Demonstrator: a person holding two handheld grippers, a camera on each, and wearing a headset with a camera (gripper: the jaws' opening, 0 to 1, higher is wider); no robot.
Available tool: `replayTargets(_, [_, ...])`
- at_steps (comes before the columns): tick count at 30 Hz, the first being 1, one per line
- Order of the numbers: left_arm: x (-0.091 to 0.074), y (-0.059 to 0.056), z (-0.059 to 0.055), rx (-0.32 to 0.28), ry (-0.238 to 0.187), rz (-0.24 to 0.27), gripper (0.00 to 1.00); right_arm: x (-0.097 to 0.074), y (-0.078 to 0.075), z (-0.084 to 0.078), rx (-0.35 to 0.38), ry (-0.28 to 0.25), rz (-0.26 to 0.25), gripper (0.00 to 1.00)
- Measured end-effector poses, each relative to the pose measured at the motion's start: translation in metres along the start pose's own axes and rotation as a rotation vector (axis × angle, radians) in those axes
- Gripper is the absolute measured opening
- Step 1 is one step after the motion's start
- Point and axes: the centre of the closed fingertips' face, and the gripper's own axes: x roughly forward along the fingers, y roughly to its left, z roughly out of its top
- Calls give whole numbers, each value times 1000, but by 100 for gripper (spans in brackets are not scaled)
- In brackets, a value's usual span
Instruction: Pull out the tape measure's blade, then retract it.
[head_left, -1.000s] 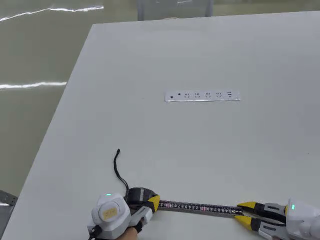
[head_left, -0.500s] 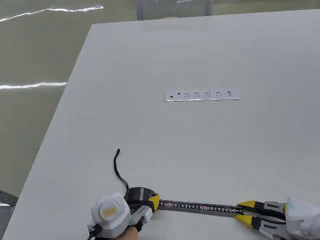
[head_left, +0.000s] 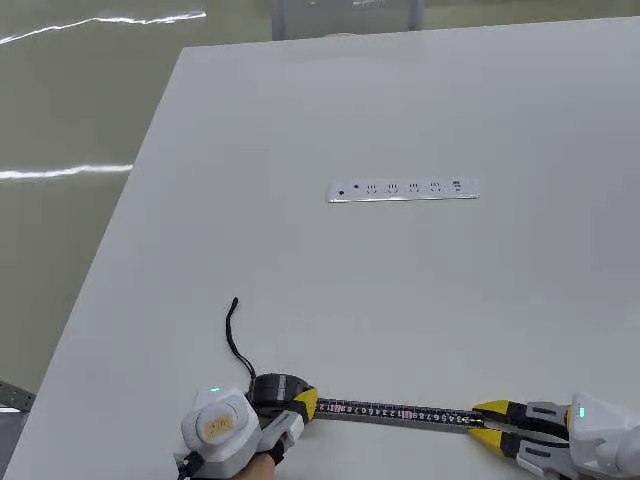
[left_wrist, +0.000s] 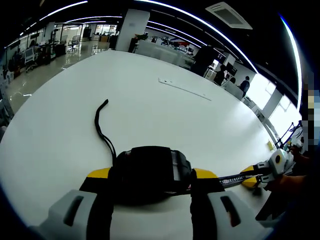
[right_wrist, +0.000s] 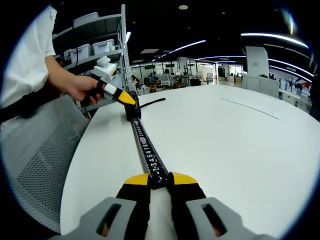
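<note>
Lying near the front edge of the bench (head_left: 400, 290), the tape measure (head_left: 274, 389) is clamped by the left hand-held gripper (head_left: 297, 407), while its blade (head_left: 400, 413) (drawn out flat, numbers up) runs across to the right hand-held gripper (head_left: 489, 424), whose jaws pinch its tip.

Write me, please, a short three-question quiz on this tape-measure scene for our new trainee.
1. True or false: the left gripper is shut on the case.
2. What does the right gripper pinch? A. the end of the blade B. the strip C. the strap
3. Short answer: is the blade out of the case or wound in?

Key: 1 true; 2 A; 3 out, spanning from the case to the right gripper.
</note>
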Motion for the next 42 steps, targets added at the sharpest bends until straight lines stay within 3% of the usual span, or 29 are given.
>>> replayTargets(5, [0,0,0,-22,-5,15,61,0,0,1,2,-2,-2,14])
replayTargets(9, [3,2,-2,-74,0,31,62,1,0,0,8,-3,-5,14])
replayTargets(34, [5,3,-5,-72,57,59,61,1,0,0,13,-9,-5,14])
replayTargets(42, [5,2,-6,-70,57,58,61,1,0,-1,7,-7,-7,14])
